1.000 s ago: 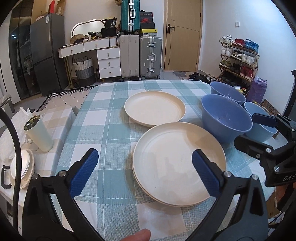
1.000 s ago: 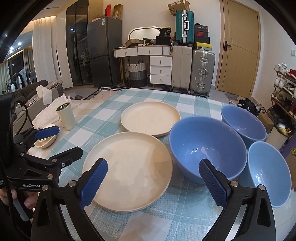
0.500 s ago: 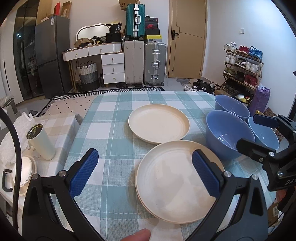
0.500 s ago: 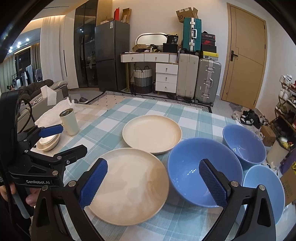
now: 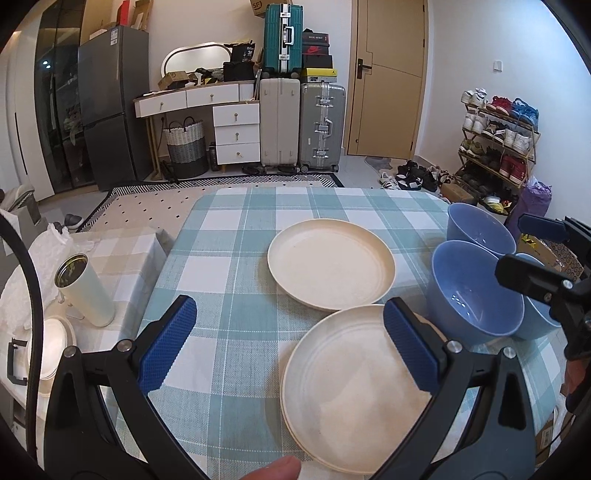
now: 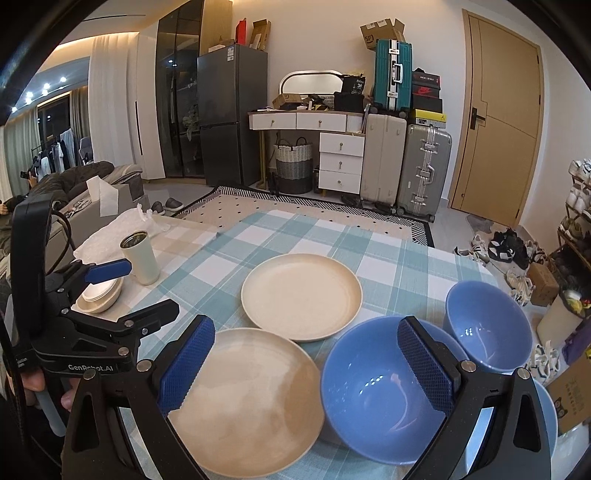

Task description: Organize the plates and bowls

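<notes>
Readable text: few labels, mostly small.
"GenRobot.AI" in white on the black body of the left gripper [image 6: 110, 291], right wrist view. "SF" on the cardboard box [image 6: 380, 33] atop the teal suitcase [image 6: 393, 74]; same logo on the box edge in the left wrist view. "36" on a black bag [image 5: 242, 51] on the dresser. Fridge sticker [image 5: 113, 34] too small to read.

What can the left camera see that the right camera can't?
Only the left wrist view shows the shoe rack and a fingertip at the bottom edge. Only the right wrist view shows the sofa and hanging clothes. Both show the two cream plates, the blue bowls, the checked tablecloth, the white cup, suitcases and the door. Both claws are open.
</notes>
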Demonstrator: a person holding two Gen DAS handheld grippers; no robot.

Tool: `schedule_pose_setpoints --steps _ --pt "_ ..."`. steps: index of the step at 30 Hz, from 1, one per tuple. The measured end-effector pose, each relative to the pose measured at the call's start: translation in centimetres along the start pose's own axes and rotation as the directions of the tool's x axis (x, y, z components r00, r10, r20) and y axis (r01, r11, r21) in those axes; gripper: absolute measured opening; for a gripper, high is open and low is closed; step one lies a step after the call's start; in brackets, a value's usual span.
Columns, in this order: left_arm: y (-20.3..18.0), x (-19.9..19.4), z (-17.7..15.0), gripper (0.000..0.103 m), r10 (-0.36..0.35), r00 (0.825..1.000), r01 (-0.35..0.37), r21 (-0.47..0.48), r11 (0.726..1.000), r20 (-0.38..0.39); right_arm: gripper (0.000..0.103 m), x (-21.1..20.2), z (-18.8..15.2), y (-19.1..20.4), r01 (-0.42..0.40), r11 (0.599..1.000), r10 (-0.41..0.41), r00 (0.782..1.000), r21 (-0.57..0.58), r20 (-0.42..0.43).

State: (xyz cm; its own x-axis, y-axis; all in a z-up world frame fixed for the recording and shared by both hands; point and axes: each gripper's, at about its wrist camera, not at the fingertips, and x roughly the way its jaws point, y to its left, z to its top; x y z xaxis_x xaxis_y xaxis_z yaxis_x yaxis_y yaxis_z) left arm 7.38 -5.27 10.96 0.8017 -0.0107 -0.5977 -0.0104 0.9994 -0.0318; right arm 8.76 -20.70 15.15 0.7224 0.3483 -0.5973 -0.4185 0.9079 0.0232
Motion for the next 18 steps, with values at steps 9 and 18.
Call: schedule_pose_setpoints --steps 9,18 --pt "1.1 2.8 1.8 0.101 -0.003 0.999 0.001 -0.048 0.999 -0.043 0.101 2.1 2.1 -1.1 0.000 1.000 -0.001 0.999 -0.014 -0.033" --pt "1.4 5.4 4.0 0.101 -0.005 0.998 0.002 -0.056 0.998 -0.057 0.101 4.9 3.8 -2.9 -0.006 1.000 0.008 0.996 0.030 -0.084"
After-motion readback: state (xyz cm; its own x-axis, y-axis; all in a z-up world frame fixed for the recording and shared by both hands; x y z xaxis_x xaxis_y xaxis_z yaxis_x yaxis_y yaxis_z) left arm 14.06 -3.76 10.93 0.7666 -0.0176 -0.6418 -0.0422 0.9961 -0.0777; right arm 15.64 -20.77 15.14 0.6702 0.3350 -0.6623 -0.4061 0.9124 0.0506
